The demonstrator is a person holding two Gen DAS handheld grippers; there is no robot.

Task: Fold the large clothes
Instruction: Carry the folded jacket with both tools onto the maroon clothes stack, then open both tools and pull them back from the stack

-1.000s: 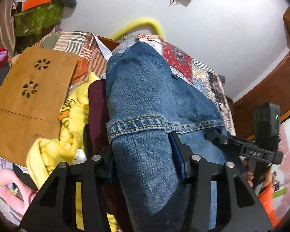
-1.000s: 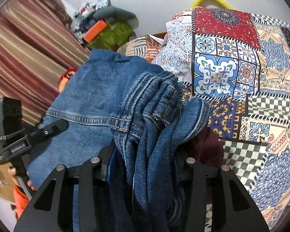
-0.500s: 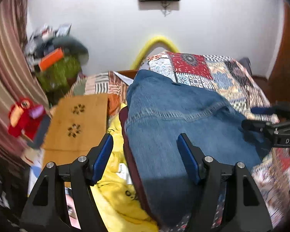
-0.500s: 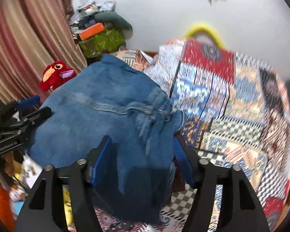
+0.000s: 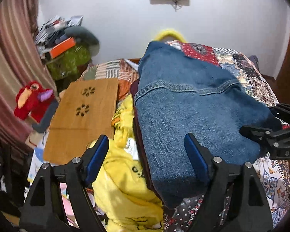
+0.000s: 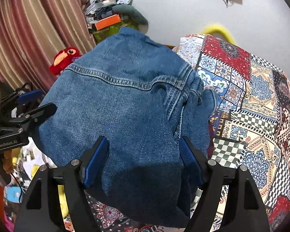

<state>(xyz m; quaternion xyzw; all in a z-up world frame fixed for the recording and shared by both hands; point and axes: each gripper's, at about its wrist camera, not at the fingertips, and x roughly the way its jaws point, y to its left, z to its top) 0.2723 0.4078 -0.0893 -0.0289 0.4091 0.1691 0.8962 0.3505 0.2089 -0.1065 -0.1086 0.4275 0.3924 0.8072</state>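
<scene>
Jeans (image 6: 125, 112) lie folded on the patchwork bedspread (image 6: 251, 89), filling the centre of both wrist views. My left gripper (image 5: 146, 154) is wide, gripping nothing — its right pad sits over the denim's lower left edge, its left pad over a yellow garment (image 5: 123, 189). My right gripper (image 6: 143, 154) is wide too, hovering over the near fold without pinching. I judge the fold laid and released; next I'd either press it flat or take the near edge again for another fold, both sides gripped evenly. A dark maroon cloth (image 5: 136, 116) peeks from under the jeans' left edge — how far it extends is hidden. The near hem is cut off behind my fingers.
</scene>
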